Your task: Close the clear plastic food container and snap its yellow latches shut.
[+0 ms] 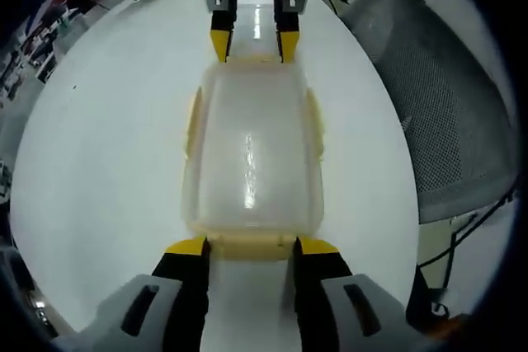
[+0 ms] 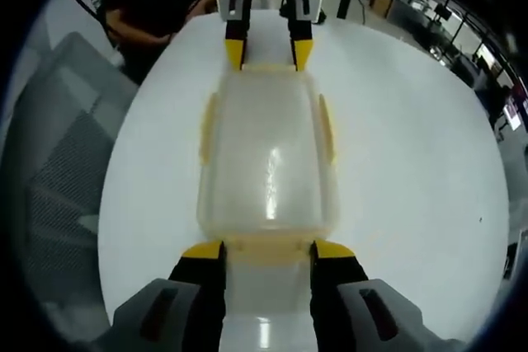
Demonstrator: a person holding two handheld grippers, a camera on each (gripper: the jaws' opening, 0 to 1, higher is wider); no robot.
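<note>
One clear plastic rectangular food container (image 1: 252, 158) is seen on the white round desk (image 1: 107, 146), lid down on the body, lying lengthwise between the two tools; the left tool (image 1: 251, 246) is set at the container's near short end in the left gripper view, its jaws parted about as wide as the yellow end latch (image 1: 252, 245) and standing at either side of it, with no firm grip to be made out; the right tool (image 2: 266, 251) is placed likewise at the opposite short end, jaws apart around the latch (image 2: 268, 249) there; four pale yellow latches are counted, one on each side, the two long-side ones (image 1: 192, 121) apparently lying flat; the container is judged light, thin-walled and somewhat flexible, with a smooth glossy lid likely to slide on the desk, so pressure is best applied at the latches themselves, one end being braced against the other; one grey mesh chair (image 1: 445, 105) stands beside the desk
</note>
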